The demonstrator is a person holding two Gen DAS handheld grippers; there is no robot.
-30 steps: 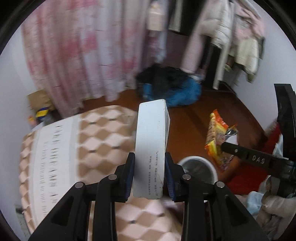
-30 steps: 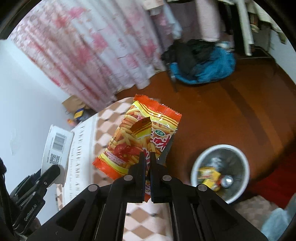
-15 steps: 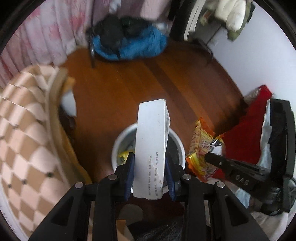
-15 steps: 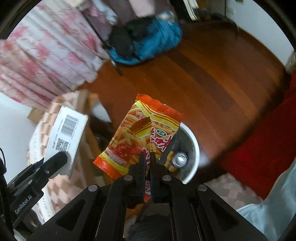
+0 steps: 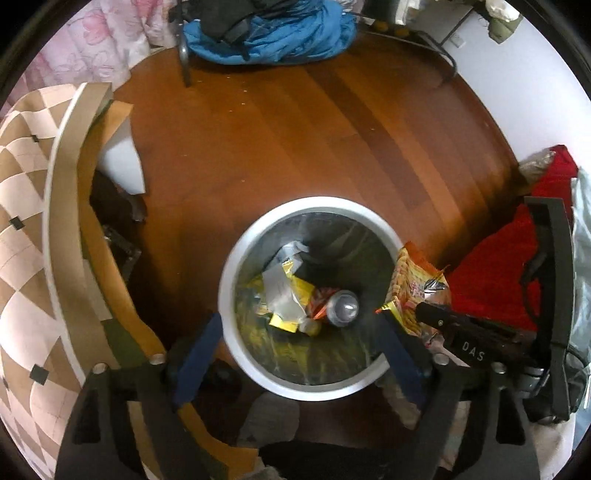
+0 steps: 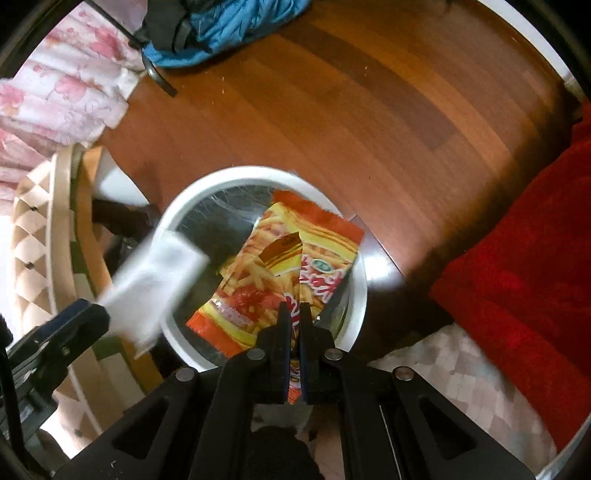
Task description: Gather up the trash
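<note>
This is a lived-in home bedroom. A reddish wooden plank floor (image 5: 295,140) fills the middle of the frame, pink floral curtains (image 6: 55,85) hang at the upper left, and a heap of blue and black clothing (image 5: 273,29) lies at the top. A red blanket (image 6: 517,251) sits at the right, and a white wastebasket (image 5: 236,258) holding wrappers stands at centre.

Both wrist views—downward over bin (image 5: 236,258)
</note>
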